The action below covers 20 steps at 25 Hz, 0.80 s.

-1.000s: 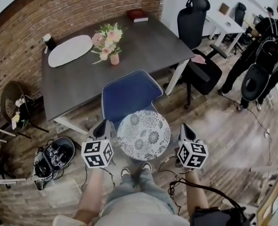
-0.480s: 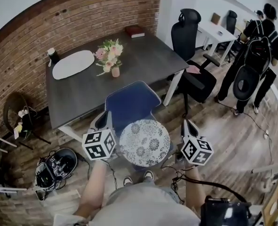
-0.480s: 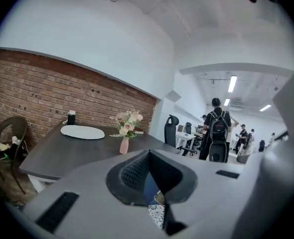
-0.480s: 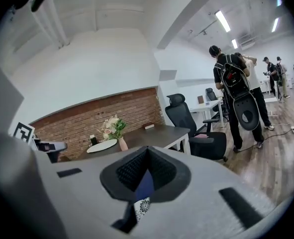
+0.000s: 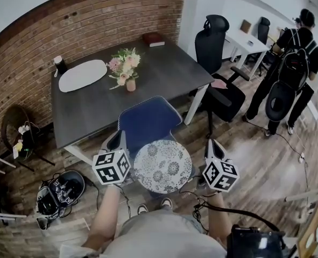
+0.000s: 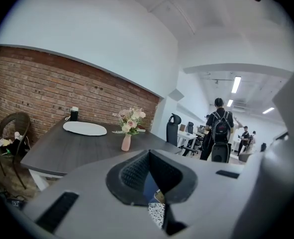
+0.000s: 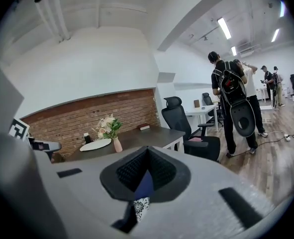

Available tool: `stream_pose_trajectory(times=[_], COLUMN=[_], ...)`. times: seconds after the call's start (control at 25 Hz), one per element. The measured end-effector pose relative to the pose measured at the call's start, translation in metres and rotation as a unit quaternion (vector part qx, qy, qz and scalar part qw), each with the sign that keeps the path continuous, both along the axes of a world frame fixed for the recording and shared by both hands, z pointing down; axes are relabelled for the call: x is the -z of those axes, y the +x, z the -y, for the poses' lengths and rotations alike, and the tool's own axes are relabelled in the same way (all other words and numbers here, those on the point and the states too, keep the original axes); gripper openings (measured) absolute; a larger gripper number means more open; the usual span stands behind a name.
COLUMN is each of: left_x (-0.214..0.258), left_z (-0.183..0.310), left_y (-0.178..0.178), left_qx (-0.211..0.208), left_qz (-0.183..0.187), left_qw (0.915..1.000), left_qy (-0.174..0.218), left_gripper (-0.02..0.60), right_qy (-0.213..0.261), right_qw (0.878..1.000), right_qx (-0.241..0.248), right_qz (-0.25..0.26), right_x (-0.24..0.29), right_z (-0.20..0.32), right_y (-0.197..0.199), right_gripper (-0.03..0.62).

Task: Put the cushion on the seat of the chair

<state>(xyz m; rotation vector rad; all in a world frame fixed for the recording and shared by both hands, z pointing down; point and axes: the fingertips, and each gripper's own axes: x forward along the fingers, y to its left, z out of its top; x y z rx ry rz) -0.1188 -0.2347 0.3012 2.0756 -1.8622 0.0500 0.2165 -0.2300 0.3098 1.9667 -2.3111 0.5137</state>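
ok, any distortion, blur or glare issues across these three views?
Head view: fisheye bows the brick wall; cushion sharp, light even. Left gripper view: black vignette at the corners, vase crisp. Right gripper view: ceiling lights blown out, no motion blur.

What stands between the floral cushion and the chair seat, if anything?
Nothing visible. The cushion appears to lie already on the seat of the chair, before its backrest; the left gripper and right gripper flank it, shut and empty.
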Motion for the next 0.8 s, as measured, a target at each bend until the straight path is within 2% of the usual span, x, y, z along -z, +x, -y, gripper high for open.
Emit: stream_pose_trajectory(times=[0.8], left_x=[-0.0102], left_z=[0.0087], left_y=[0.0069], left_qx=[-0.011], left_qz=[0.008], left_qw=[0.9999], left_qy=[-0.008], left_gripper=[0.005], right_qy=[-0.003], right_qw=[0.999], right_qx=[0.0], right_qz=[-0.035], right_x=[0.0031], right_z=[0.0075], right_y=[-0.0008], right_gripper=[0.0])
